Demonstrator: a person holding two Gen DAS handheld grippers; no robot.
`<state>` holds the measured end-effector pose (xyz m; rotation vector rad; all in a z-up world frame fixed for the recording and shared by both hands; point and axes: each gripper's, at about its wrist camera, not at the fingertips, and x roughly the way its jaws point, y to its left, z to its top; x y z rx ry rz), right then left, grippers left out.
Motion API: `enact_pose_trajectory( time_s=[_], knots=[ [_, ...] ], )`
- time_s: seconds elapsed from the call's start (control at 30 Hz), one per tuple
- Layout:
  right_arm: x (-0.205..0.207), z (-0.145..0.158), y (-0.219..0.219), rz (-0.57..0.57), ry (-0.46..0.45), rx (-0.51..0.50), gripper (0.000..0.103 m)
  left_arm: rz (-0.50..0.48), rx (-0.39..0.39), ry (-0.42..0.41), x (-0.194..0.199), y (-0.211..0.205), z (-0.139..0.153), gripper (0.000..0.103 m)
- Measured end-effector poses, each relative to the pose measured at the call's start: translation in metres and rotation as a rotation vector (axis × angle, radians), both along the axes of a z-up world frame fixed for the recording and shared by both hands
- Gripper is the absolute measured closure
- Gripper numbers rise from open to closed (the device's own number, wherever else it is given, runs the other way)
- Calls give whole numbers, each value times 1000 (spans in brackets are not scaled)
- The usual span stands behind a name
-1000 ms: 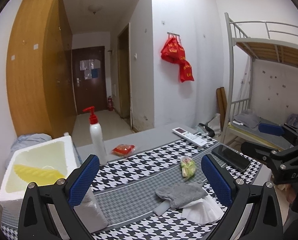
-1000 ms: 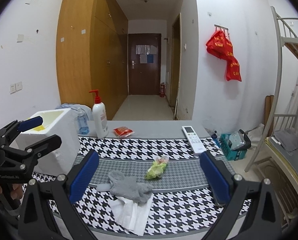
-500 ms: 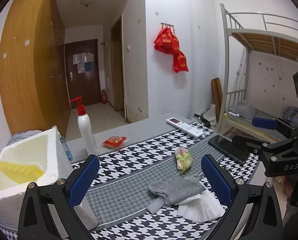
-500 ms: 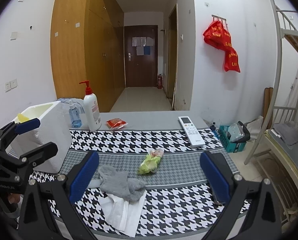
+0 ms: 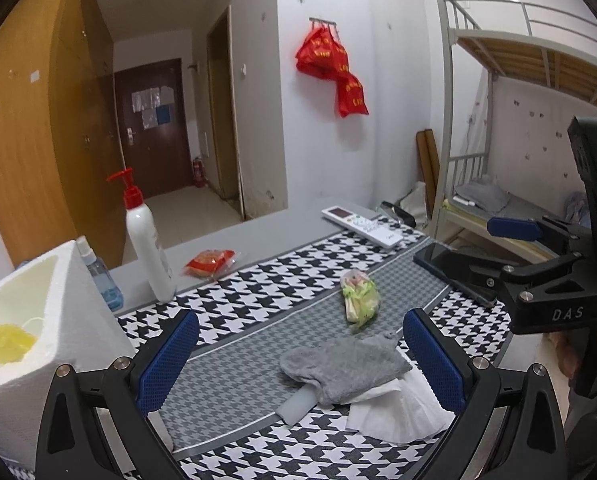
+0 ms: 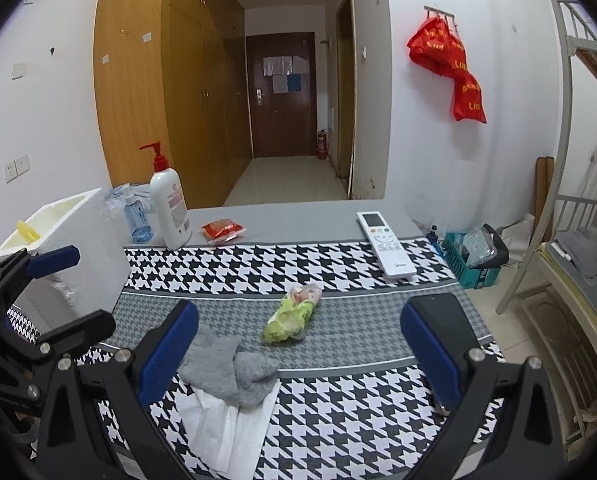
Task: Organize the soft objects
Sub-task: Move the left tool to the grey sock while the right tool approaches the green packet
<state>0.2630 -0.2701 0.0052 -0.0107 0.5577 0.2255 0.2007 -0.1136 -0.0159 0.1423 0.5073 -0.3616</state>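
Note:
A grey sock (image 5: 344, 366) (image 6: 234, 370) lies crumpled on white tissue paper (image 5: 398, 410) (image 6: 226, 420) on the houndstooth table cloth (image 5: 282, 280). A green and pink soft bundle (image 5: 358, 294) (image 6: 292, 314) lies just beyond it. A white foam box (image 5: 30, 332) (image 6: 64, 240) at the left holds a yellow soft item (image 5: 2, 344). My left gripper (image 5: 298, 356) is open above the cloth, with the sock between its fingers. My right gripper (image 6: 298, 354) is open and empty above the sock and bundle.
A white pump bottle (image 5: 144, 240) (image 6: 170, 208), a small blue bottle (image 6: 136, 220), a red snack packet (image 5: 210, 262) (image 6: 222, 230), a white remote (image 6: 384, 244) and a black phone (image 5: 450, 270) lie on the table. A bunk bed (image 5: 518, 120) stands at the right.
Both grippers have moved forward and lower toward the table, so the sock and bundle look closer. Both stay open. Nothing on the table has moved.

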Motion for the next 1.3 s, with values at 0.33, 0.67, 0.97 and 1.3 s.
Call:
enact_pose_trajectory(
  time_s=[0.33,0.67,0.97,1.3],
  knots=[
    [20,-14,-4,11,45,-5,1,-52,33,86,16,-13,-20,1],
    [33,-25,-8,12,83,-7,1,-65,22,172,36,-15,-39,1],
    [39,-34,-14,6,116,1,1,-50,25,231,51,-18,-60,1],
    [65,-52,-8,38,190,14,1,-44,41,290,64,-29,-79,4]
  ],
)
